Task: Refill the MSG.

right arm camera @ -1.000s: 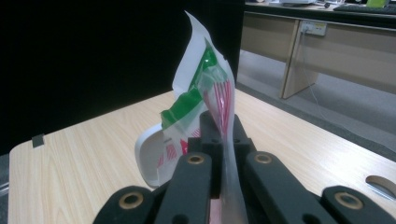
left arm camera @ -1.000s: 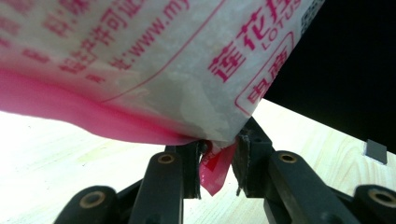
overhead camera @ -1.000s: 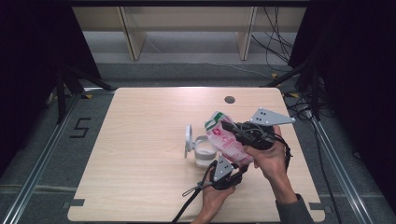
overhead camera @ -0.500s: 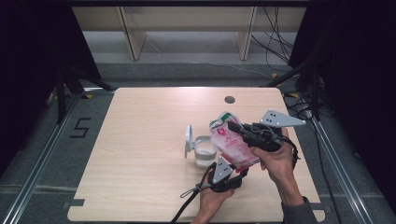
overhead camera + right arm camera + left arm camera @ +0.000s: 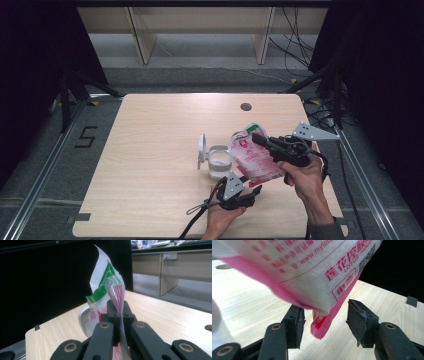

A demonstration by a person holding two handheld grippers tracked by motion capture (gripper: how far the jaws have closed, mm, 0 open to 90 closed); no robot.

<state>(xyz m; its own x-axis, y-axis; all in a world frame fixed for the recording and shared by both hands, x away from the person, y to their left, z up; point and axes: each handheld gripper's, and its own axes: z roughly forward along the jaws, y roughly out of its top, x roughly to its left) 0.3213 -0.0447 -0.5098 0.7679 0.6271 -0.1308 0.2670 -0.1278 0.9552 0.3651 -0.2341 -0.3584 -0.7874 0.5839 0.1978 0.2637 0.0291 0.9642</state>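
1. Over the pale wooden worktop (image 5: 150,150), from the high view, the right tool (image 5: 257,138) grips a pink and white pouch (image 5: 252,160) near its top; the pouch hangs above a small white open-lidded container (image 5: 216,162); the left tool (image 5: 250,192) sits beneath the pouch's lower edge.
2. Left gripper view: the jaws have just been opening; the pouch's pink bottom corner (image 5: 322,326) hangs between them, released.
3. Right gripper view: the jaws are clenched on the pouch's green-striped top (image 5: 107,287).
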